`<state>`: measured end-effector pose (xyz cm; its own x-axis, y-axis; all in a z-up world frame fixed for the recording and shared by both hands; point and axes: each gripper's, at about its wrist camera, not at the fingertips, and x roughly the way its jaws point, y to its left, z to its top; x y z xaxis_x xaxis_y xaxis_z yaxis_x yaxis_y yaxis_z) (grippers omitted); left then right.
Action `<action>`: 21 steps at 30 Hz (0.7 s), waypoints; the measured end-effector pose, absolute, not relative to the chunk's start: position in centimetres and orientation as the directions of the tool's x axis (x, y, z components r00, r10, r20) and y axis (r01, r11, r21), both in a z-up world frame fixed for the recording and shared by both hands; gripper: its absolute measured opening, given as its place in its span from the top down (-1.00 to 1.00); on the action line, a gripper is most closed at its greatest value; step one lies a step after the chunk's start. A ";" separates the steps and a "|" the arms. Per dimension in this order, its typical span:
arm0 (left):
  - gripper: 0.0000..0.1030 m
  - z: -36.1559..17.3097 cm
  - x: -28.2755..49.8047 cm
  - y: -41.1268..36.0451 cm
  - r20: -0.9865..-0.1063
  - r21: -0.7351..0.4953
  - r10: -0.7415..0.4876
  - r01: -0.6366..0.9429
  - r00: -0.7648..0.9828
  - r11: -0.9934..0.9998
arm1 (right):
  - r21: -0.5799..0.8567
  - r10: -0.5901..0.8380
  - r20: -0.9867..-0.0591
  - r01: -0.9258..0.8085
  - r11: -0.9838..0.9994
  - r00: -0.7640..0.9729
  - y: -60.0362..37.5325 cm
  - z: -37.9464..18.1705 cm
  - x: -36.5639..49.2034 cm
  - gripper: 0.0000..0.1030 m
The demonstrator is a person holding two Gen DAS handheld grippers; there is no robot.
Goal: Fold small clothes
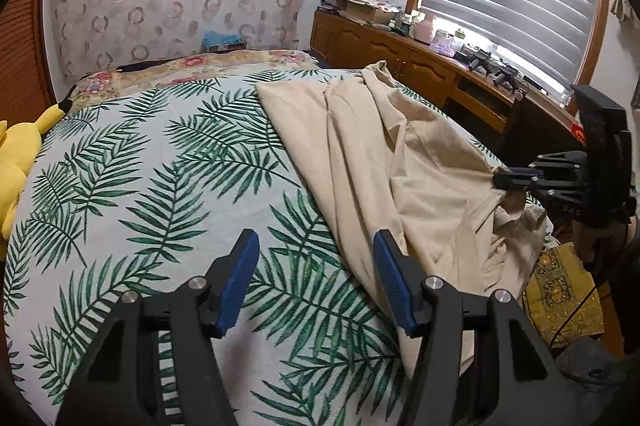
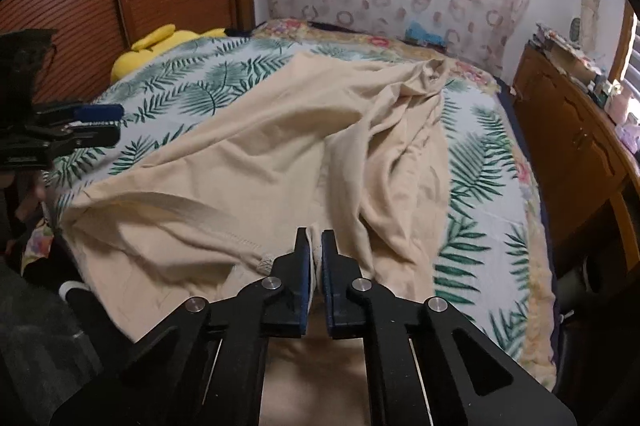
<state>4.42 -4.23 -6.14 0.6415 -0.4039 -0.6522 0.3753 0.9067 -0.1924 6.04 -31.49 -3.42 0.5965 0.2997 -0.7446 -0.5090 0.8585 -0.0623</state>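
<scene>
Garment: beige garment [image 2: 280,153], one piece, spread rumpled across the right half of the bed [image 1: 120,153], on a palm-leaf cover; what kind of garment we cannot tell.

Long axis: it runs from the near edge of the bed, where we stand, away toward the headboard wall; the far end bunches into a twisted peak, the near end droops over the edge.

Right gripper [image 2: 315,246]: our jaws are pressed together on a near edge of the cloth, a thin fold pinched between the blue pads; in the left wrist view the cloth rises in a taut ridge to that pinch.

Left gripper [image 1: 316,266]: our jaws stand wide apart and carry nothing; they hover over bare bed cover.

Deciding relation: the garment's left border lies just to the right of our left gripper, the right-hand pad almost over it. We judge the left the freer and nearer hand for the unheld near corner, with a short shift rightward along the near edge.

Stage: we judge the fold barely begun; the cloth needs flattening first.

Risk: pulling with one pinch only may drag the heap off the edge.

Also present: yellow plush toy [image 1: 16,161] by the left side; wooden cabinet [image 1: 400,53] under the window.
</scene>
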 end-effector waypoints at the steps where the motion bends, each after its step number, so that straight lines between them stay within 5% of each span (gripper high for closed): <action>1: -0.13 -6.2 4.4 -4.4 -0.654 -0.192 -0.405 0.378 0.638 0.906 | -0.063 0.298 -0.739 -0.502 0.862 0.604 -31.9 -3.1 5.6 0.96; 21: -0.13 -6.3 4.1 -6.6 -0.668 -0.177 -0.415 0.410 0.618 0.895 | -0.085 0.176 -0.786 -0.385 0.919 0.593 -39.2 -3.1 1.2 0.95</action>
